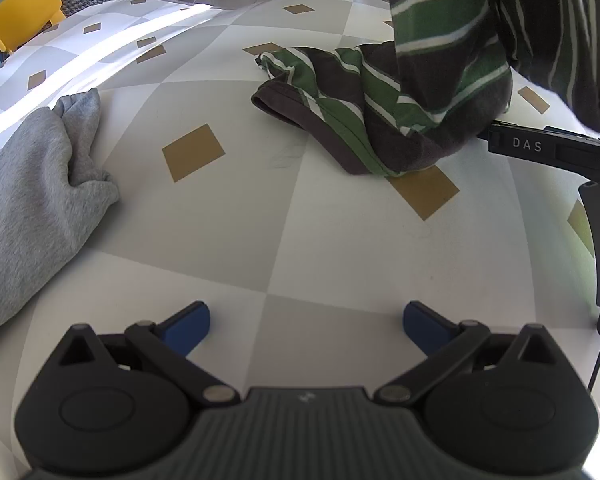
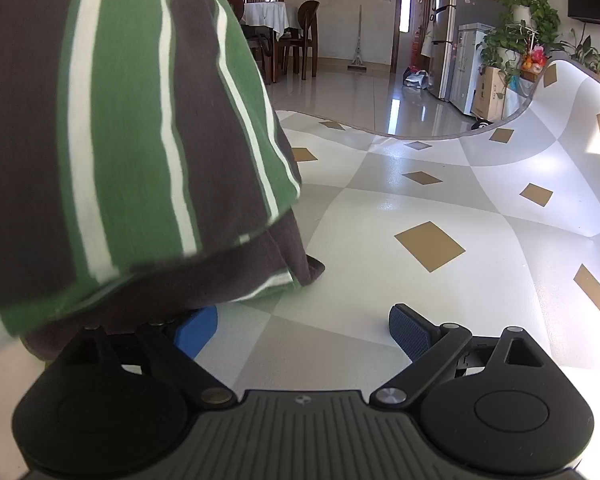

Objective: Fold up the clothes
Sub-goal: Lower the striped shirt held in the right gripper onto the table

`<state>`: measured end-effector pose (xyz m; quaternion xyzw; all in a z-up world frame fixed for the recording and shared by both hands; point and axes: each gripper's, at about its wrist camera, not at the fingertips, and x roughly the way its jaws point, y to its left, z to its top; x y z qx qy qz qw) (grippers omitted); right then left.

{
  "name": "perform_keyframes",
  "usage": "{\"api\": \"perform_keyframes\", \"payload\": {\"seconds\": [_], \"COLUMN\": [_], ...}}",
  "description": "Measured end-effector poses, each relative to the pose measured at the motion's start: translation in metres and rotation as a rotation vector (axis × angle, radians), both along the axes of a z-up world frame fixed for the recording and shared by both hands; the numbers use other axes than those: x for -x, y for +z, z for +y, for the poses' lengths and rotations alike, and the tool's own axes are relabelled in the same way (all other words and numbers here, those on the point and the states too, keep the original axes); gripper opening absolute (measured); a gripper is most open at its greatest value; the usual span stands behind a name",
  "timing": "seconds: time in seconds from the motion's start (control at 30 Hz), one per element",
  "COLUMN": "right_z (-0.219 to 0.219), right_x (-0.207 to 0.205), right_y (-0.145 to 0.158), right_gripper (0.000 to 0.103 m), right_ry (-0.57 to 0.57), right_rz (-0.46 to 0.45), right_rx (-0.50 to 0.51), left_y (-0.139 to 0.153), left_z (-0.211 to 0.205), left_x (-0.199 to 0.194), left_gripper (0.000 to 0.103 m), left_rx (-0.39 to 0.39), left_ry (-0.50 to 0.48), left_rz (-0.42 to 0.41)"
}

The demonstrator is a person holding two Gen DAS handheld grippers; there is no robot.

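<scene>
While both jaws stand wide and empty, the striped shirt [image 1: 380, 112] lies crumpled at one o'clock on the tabletop [image 1: 260, 208], partly draped over the right gripper [image 2: 304, 328], so spreading it flat likely comes next

striped cloth garment [image 1: 440, 92], glossy tabletop [image 1: 220, 220]

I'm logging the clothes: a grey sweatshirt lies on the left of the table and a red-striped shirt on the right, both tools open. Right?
Not quite: the striped shirt is green, dark and white, not red, as the left wrist view shows. The grey sweatshirt and both open tools, left and right, are as you said.
</scene>
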<state>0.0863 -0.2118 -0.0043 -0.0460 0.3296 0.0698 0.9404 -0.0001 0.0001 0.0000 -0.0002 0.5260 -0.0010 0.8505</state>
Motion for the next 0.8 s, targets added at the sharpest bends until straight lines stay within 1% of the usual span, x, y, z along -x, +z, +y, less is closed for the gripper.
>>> {"api": "perform_keyframes", "payload": {"seconds": [0.63, 0.8], "right_z": [-0.0004, -0.0010], "right_x": [-0.0002, -0.0006], "right_y": [-0.0004, -0.0012], "right_gripper": [0.093, 0.093], "right_ry": [0.000, 0.000], "right_rz": [0.000, 0.000], "right_rx": [0.001, 0.001], "left_y": [0.0008, 0.0013], "left_z": [0.0005, -0.0001], "left_x": [0.0021, -0.0004], "left_gripper": [0.103, 0.103], "left_rx": [-0.001, -0.002], "left_ry": [0.000, 0.004], "left_rz": [-0.001, 0.011]}}
